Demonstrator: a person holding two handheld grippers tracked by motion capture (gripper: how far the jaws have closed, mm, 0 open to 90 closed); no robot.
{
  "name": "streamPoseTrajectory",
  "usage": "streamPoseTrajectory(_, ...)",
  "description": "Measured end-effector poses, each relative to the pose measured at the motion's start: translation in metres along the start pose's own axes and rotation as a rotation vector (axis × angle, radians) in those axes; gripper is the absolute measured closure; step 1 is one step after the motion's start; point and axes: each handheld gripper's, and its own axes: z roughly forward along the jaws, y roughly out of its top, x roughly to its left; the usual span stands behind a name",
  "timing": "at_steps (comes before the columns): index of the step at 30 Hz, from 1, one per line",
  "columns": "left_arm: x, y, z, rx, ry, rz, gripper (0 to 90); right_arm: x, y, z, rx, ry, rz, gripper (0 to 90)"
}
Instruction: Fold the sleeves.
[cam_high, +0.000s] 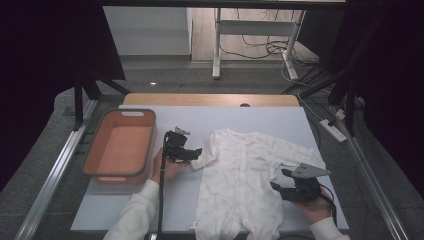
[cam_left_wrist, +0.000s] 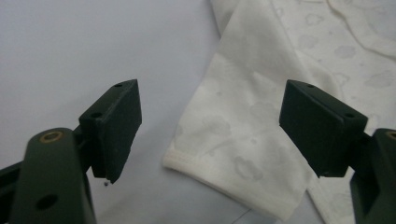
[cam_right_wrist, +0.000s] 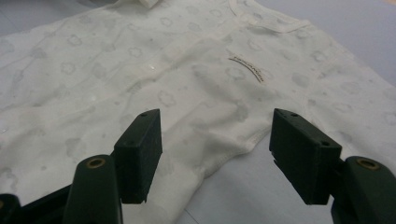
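Both grippers released: left gripper (cam_high: 196, 152) at baby romper (cam_high: 242, 175) sleeve, right gripper (cam_high: 278, 179) beside it

Cream-white cotton baby romper (cam_high: 240, 175): faint grey cloud print all over, small gold-lettered label on chest. Rectangular plastic basket (cam_high: 120, 146): orange inside, grey rim. Flat table sheet (cam_high: 280, 120): pale lavender-grey. Both grippers' jaws: matte black.

We seem to be in a lab: dark curtains (cam_high: 45, 50), floor cables (cam_high: 260, 49), a bare desk frame (cam_high: 250, 30) behind our worktop (cam_high: 280, 120)
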Motion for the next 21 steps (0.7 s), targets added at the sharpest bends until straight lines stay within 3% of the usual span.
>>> streamPoseTrajectory(12, -0.001, -0.006, 0.014, 0.076, -0.024, 0.034, 17.7, -0.001, -0.001, 0.000, 0.007, -0.005, -0.002, 34.1)
streamPoseTrajectory(21, -0.005, -0.007, 0.019, 0.114, -0.021, 0.058, 23.3, -0.001, -0.001, 0.000, 0.007, -0.005, -0.006, 34.1)
